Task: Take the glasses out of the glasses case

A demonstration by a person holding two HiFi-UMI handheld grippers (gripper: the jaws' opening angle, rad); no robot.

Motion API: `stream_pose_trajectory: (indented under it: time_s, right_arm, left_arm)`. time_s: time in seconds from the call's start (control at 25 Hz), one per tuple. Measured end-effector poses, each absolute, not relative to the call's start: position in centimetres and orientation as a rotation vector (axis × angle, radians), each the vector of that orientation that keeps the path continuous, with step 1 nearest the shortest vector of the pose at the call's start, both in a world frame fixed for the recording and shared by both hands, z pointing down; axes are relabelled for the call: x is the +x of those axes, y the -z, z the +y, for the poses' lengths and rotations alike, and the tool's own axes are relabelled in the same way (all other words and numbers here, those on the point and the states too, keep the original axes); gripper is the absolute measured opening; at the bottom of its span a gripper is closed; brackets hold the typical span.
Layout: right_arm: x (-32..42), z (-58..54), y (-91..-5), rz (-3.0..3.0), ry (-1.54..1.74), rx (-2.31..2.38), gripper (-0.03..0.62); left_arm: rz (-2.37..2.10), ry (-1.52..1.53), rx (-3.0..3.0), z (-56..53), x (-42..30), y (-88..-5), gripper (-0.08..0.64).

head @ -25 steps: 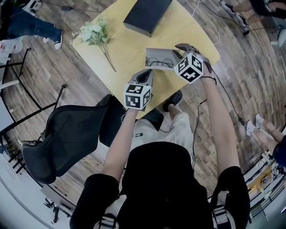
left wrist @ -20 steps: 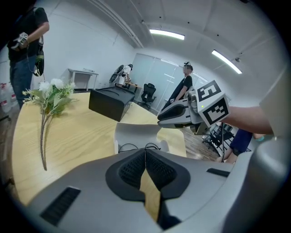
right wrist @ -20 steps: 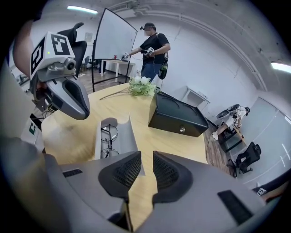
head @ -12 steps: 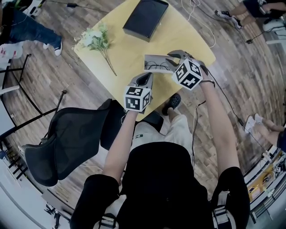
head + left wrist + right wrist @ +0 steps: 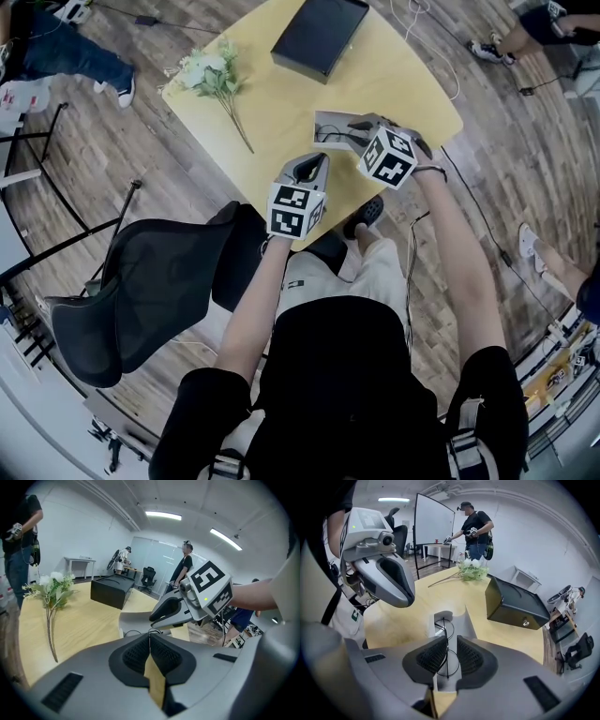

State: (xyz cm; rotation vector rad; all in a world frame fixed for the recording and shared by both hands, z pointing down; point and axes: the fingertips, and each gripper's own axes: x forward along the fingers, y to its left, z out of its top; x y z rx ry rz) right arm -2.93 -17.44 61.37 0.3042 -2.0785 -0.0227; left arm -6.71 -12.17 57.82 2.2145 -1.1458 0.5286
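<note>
Right claw (image 5: 361, 124) has slid over the glasses case (image 5: 464, 620), jaws slightly apart astride the glasses (image 5: 446, 644); left claw (image 5: 150, 639) hovers closed and empty above the bench (image 5: 272, 103) edge.

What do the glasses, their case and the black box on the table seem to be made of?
Glasses: probably thin dark metal wire, since the round rims are slender.
Case: grey and matte, perhaps leatherette or board; its flaps look flat.
Black box: matte, hard-edged, with a small metal lock; material unclear.
</note>
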Motion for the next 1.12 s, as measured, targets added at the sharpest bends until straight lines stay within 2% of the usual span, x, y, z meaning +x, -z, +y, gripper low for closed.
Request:
stream_pose_trajectory:
  time_s: [0.68, 0.84, 1.12]
  right_arm:
    - [-4.2, -17.5, -66.0, -1.925, 0.033, 0.158, 0.073]
    - [-4.3, -17.4, -66.4, -1.908, 0.071, 0.176, 0.031]
    - [-3.7, -17.9, -65.6, -1.940, -0.004, 0.301, 0.025]
  left_arm:
    - [-1.133, -0.498, 2.194, -10.2, -7.5, -58.4, 0.023]
    - [-1.136, -0.495, 2.197, -10.3, -7.6, -58.1, 0.023]
    - [-1.145, -0.460, 2.210, -10.2, -8.2, -55.5, 0.023]
